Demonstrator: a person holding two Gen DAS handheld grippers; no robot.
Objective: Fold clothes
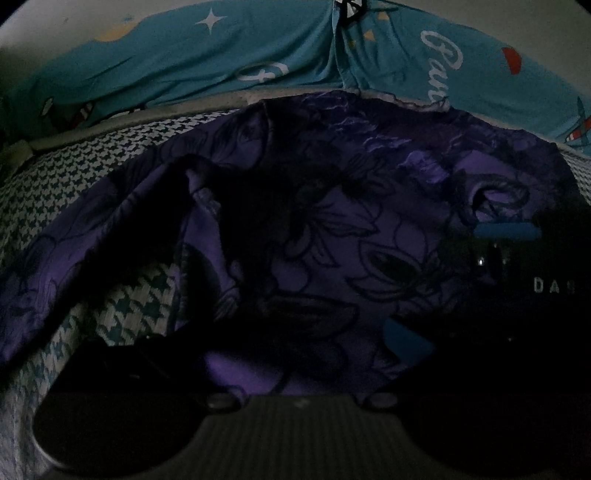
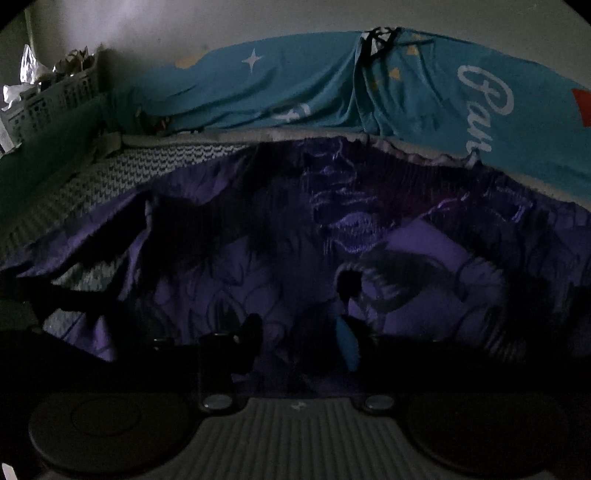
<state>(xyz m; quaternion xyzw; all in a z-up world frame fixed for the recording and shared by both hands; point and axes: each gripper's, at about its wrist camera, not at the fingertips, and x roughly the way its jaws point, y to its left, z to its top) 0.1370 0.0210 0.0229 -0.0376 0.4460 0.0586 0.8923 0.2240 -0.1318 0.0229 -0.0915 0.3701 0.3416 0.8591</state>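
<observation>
Right gripper (image 2: 299, 325) low over the purple garment (image 2: 280, 258): jaws part-way apart, dark left finger and blue-padded right finger (image 2: 347, 343) both visible, cloth lying in the gap but pads not pressing on it, so released. Left gripper (image 1: 280, 343) also down on the same garment; its blue pad (image 1: 402, 339) shows at lower right, the other finger lost in shadow, so cannot tell whether it clamps cloth or not. From the left wrist view, the right gripper (image 1: 506, 229) sits at the right edge of the garment, one blue pad showing.

Purple garment has a dark floral line print, lies crumpled and spread across a houndstooth-pattern bed cover (image 1: 122, 295); a fold at left is lifted, with the cover showing under it. Far edge of the garment touches a teal sheet (image 2: 295, 92) with white stars and script lettering, draped along the wall (image 2: 184, 26). Grey plastic basket (image 2: 51, 99) with crumpled stuff at far left, well apart from the garment. Lighting very dim, foreground detail poor.
</observation>
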